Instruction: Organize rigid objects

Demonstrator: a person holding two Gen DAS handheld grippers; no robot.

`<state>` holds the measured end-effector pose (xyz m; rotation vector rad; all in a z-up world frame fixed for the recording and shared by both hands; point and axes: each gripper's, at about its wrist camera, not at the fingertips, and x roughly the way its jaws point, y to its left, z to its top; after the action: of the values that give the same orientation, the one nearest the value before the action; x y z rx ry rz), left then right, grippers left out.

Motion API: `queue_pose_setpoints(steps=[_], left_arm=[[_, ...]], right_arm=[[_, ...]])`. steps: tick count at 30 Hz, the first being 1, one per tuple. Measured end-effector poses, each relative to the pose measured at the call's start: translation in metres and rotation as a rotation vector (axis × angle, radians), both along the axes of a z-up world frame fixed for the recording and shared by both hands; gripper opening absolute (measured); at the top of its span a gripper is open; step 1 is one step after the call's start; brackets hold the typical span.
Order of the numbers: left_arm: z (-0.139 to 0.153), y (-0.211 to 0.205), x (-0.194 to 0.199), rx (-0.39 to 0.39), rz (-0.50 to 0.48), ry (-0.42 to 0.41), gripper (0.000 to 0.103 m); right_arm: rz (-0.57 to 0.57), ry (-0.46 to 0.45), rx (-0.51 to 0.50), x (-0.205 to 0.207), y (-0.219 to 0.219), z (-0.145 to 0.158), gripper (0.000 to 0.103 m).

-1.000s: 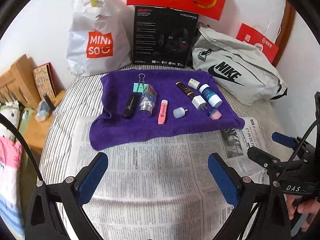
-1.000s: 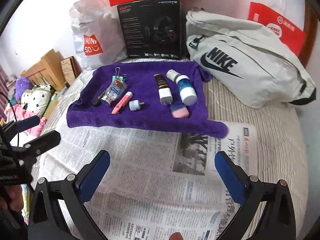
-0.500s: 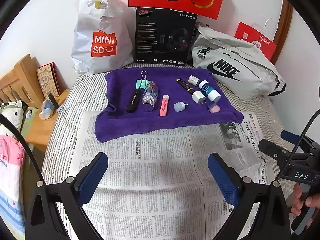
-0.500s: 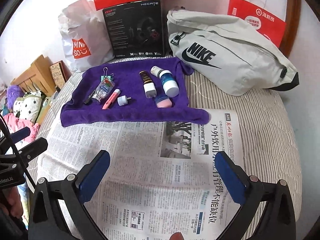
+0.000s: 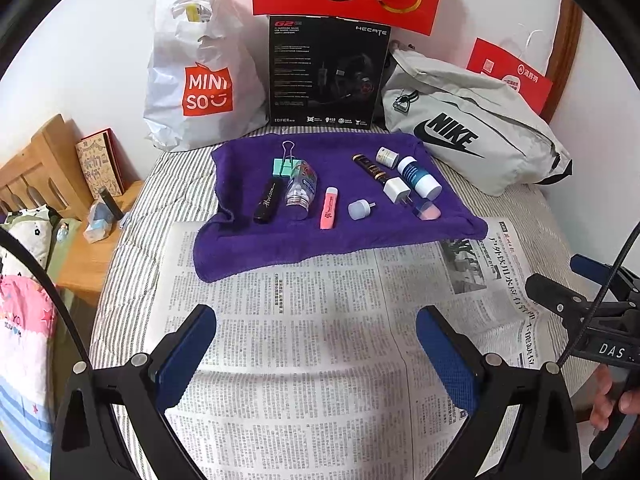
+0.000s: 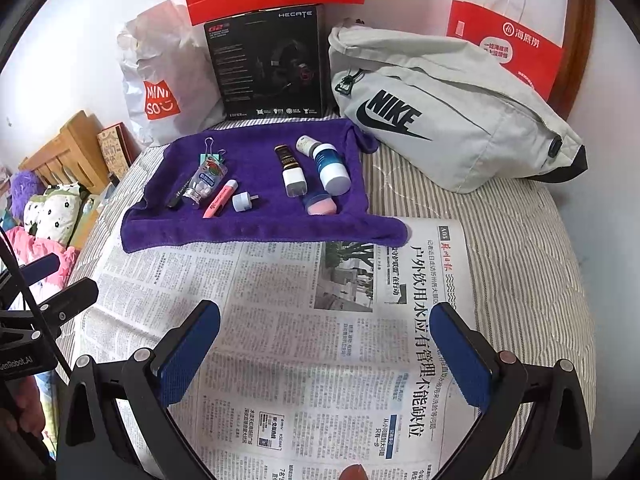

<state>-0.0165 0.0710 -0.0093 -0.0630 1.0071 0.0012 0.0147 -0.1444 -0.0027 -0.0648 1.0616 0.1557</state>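
Note:
A purple towel [image 5: 344, 236] [image 6: 264, 228] lies on the bed with several small items on it: a black tube [image 5: 267, 201], a clear pill bottle [image 5: 301, 190] [image 6: 203, 182], a pink highlighter [image 5: 329, 207] [image 6: 220, 199], a white charger plug [image 5: 396, 191] [image 6: 294, 182], a blue-and-white bottle [image 5: 418, 176] [image 6: 330, 169], a pink-ended piece [image 5: 428, 212] [image 6: 318, 205] and a green binder clip [image 5: 283, 165]. My left gripper [image 5: 316, 354] is open and empty over the newspaper [image 5: 320, 340], short of the towel. My right gripper [image 6: 326, 354] is open and empty over the newspaper [image 6: 280, 320].
A white Miniso bag [image 5: 196, 76], a black headset box [image 5: 326, 74] and a grey Nike bag [image 5: 472, 136] [image 6: 440, 108] stand behind the towel against the wall. Red paper bags [image 6: 506, 48] lean there too. A wooden bedside shelf [image 5: 80, 224] is at the left.
Both grippers have drawn back and up from the towel, so it appears smaller and farther. Both stay open and empty. The items on the towel have not moved.

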Motion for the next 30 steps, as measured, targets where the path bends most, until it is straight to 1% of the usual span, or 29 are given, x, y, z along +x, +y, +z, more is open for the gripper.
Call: queue_pose_setpoints(steps=[30], left_arm=[[0.0002,-0.0015,-0.0024,0.01,-0.011,0.013,0.101]], right_arm=[[0.001,-0.004,-0.012,-0.0026,-0.0007,0.003,0.103]])
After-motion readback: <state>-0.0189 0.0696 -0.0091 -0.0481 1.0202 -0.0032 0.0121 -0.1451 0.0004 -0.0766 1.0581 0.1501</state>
